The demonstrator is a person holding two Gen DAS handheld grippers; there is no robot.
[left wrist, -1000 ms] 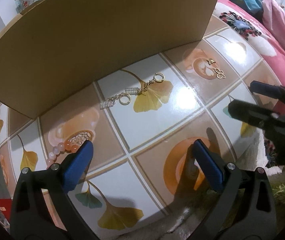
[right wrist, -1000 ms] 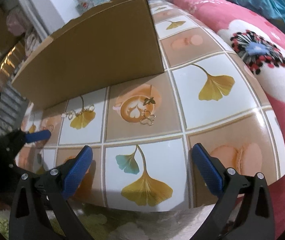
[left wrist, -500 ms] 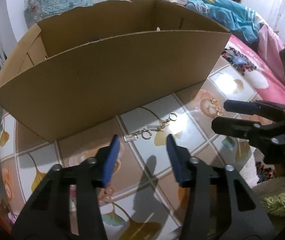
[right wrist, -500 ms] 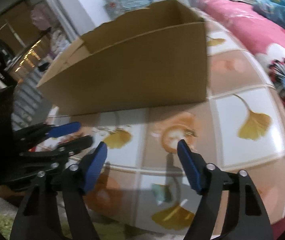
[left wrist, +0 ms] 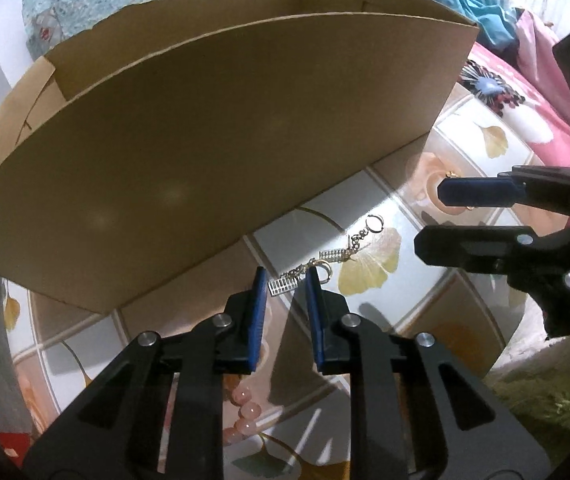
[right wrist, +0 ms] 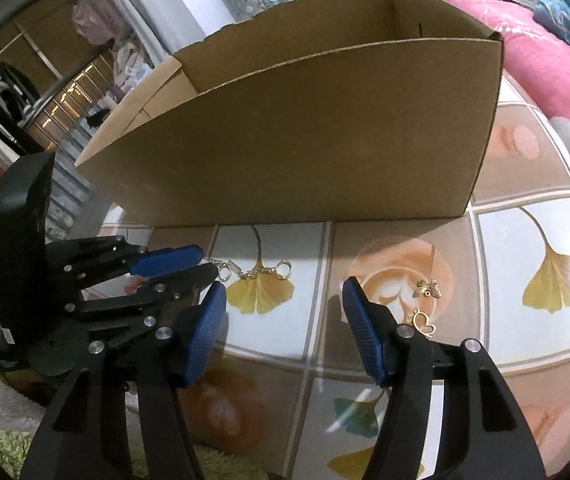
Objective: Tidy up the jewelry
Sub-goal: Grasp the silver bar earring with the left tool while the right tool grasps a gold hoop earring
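A pair of gold dangle earrings [left wrist: 341, 256] [right wrist: 257, 272] lies on the ginkgo-patterned table [left wrist: 365, 304] in front of a cardboard box [left wrist: 225, 140] [right wrist: 305, 132]. My left gripper [left wrist: 285, 280] [right wrist: 205, 264] hovers over the left earring's rectangular charm. Its jaws are closing, and the charm shows in the narrow gap with no pad touching it. My right gripper [right wrist: 283, 292] [left wrist: 441, 216] is also closing, with only bare table between its fingers. A gold butterfly charm [right wrist: 427, 289] and an outline charm [right wrist: 424, 323] lie just right of its right finger. Pink beads [left wrist: 245, 412] show under the left gripper.
The open-topped box fills the back of the table. A pink floral bedspread [right wrist: 557, 72] runs along the right. A green shaggy rug [left wrist: 545, 392] lies below the table's front edge. An open wardrobe [right wrist: 45, 92] stands at the far left.
Both grippers' jaws have narrowed, the left far more. Both have drawn back and tipped up, so the box's open top has come into view. The left gripper now lines up with the earring.
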